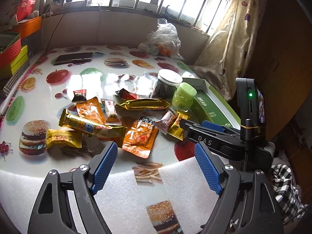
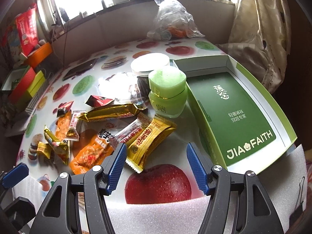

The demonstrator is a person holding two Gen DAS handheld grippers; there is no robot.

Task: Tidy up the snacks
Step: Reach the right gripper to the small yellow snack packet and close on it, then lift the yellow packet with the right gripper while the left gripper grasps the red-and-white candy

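Observation:
A heap of wrapped snacks lies on the fruit-print table: a long gold bar [image 1: 141,103] [image 2: 112,112], orange packets [image 1: 139,136] [image 2: 90,153], yellow wrapped sweets [image 1: 62,137] [image 2: 150,139] and a red-white one [image 2: 129,131]. A green and white box [image 2: 234,115] [image 1: 211,107] sits open at the right. My left gripper [image 1: 156,156] is open and empty at the table's near edge, just short of the heap. My right gripper [image 2: 156,165] is open and empty over a printed apple, its left finger next to the yellow sweets; it shows in the left wrist view [image 1: 204,128].
A green jar [image 2: 167,93] [image 1: 184,96] and a white-lidded clear jar [image 2: 150,66] stand beside the box. A clear plastic bag [image 2: 173,21] sits at the back, a dark phone [image 1: 75,58] at the far left. Coloured boxes [image 1: 13,54] stack at the left. White foam [image 2: 175,218] pads the near edge.

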